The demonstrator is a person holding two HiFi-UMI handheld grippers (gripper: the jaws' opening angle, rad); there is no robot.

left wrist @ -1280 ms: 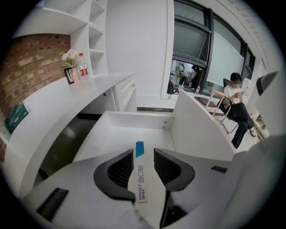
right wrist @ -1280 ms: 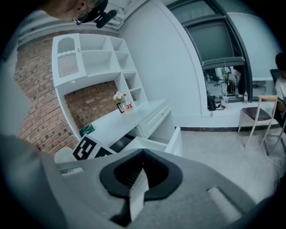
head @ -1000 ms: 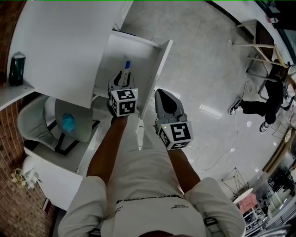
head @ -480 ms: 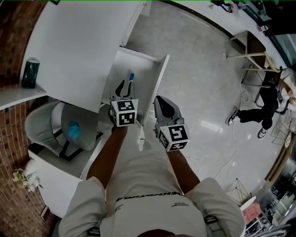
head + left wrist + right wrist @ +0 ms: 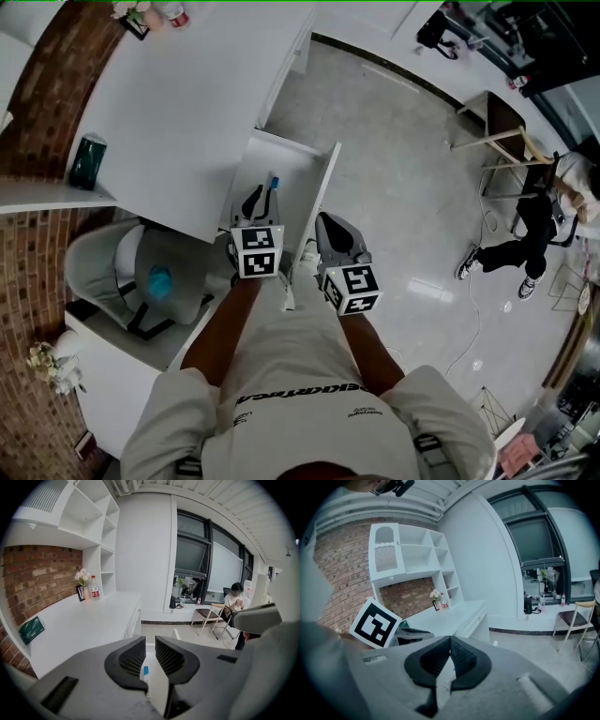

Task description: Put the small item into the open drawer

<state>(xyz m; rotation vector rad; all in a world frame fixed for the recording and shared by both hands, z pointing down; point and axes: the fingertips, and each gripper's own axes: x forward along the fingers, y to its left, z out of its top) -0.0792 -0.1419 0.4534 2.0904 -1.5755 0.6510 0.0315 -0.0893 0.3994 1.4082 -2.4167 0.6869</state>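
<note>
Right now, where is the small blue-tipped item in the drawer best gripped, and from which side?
Probably at its white middle, from straight above, with the jaws across its narrow width. The small item seems to lie flat on the floor of the drawer, along its length, and the drawer's side walls would likely block a sideways approach.

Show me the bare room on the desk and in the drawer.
The white desk top is bare across its middle, between the green box by the brick wall and the bottle at its far end. The open drawer is free along its right side; its left is crowded by the blue-tipped item and the left claw, closing on nothing.
</note>
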